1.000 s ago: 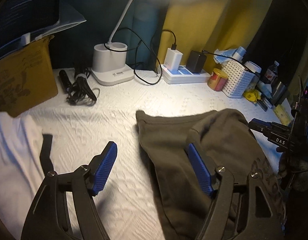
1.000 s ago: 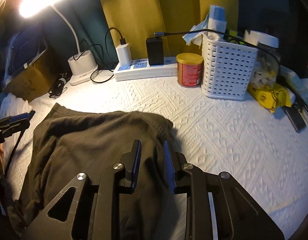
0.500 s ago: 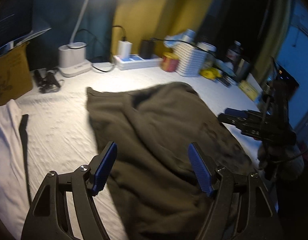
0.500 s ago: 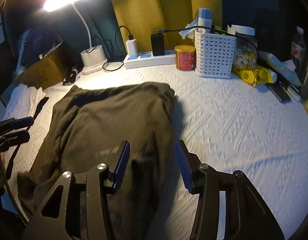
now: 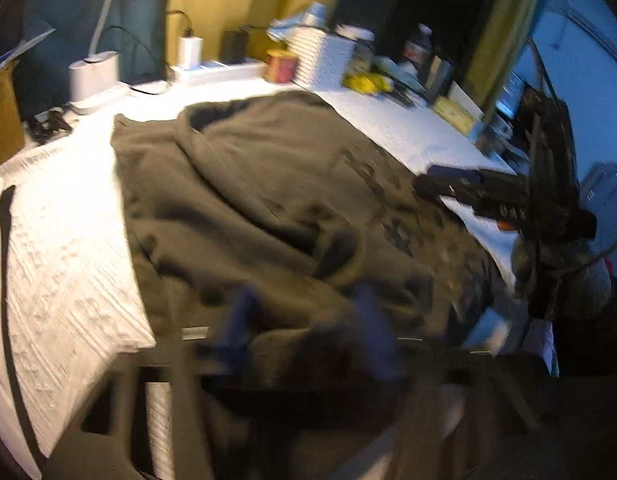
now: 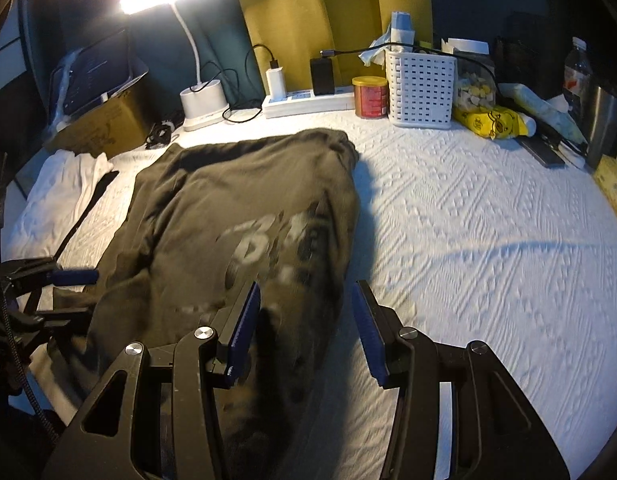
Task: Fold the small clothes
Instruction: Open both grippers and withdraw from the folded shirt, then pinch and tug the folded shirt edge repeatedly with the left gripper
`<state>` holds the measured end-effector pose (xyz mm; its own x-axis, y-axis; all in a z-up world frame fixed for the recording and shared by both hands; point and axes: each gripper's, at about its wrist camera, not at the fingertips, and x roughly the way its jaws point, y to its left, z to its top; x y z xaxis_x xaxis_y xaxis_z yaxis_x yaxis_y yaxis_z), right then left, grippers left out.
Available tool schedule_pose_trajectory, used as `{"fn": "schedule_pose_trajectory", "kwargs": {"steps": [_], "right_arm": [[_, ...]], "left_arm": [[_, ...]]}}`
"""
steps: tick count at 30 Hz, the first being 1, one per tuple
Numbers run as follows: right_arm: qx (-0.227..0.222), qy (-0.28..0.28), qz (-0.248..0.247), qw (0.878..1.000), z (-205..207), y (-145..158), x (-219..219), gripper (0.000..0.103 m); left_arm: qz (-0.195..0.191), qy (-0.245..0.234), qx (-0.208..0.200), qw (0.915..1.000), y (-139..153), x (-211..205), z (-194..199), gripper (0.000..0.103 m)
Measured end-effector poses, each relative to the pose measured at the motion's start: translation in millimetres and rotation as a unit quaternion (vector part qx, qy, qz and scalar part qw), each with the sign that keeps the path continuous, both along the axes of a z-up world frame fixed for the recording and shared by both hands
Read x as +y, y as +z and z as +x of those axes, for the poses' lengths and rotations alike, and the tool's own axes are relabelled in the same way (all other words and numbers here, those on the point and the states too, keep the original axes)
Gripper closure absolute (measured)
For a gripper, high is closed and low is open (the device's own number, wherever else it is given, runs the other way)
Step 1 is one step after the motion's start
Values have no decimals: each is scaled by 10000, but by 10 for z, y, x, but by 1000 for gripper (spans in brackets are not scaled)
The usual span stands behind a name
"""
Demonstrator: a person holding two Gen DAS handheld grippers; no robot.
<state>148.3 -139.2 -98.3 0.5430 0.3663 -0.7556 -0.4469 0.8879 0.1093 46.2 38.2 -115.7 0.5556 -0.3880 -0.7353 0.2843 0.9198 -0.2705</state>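
An olive-brown garment (image 6: 244, 216) with a pale print lies spread on the white textured cloth (image 6: 468, 216), running from the back toward the near edge. It also fills the middle of the left wrist view (image 5: 268, 208). My right gripper (image 6: 304, 320) is open, its blue pads on either side of the garment's near right edge. My left gripper (image 5: 304, 328) is blurred; its blue pads stand apart over the garment's near hem. It shows in the right wrist view (image 6: 60, 280) at the garment's left side.
A desk lamp (image 6: 200, 100), power strip (image 6: 308, 100), red tin (image 6: 370, 96) and white basket (image 6: 420, 88) line the back. A cardboard box (image 6: 104, 124) and white garment (image 6: 56, 192) lie at the left. Yellow packet, phone and cup crowd the right.
Both grippers pulled back toward the near edge. The right gripper opened from nearly shut to wide. The garment now lies longer and flatter, its print showing. The left view has swung right and blurred.
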Motion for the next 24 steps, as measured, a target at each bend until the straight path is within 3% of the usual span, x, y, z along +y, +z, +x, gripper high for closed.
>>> {"fn": "schedule_pose_trajectory", "kwargs": {"steps": [2, 7, 11, 17, 24], "right_arm": [[12, -11, 13, 10000, -51, -17, -7, 53], [9, -20, 2, 10000, -188, -38, -32, 53], [137, 36, -225, 9996, -325, -138, -45, 53], [102, 57, -456, 9989, -549, -194, -73, 53], [268, 187, -183, 9993, -783, -249, -88, 53]], "left_arm": [[91, -143, 10, 9999, -27, -59, -75, 97], [231, 140, -379, 9989, 154, 43, -339, 98], [314, 397, -462, 9976, 243, 202, -471, 98], [293, 515, -284, 9978, 149, 279, -531, 98], [284, 488, -46, 9984, -45, 188, -557, 98]]}}
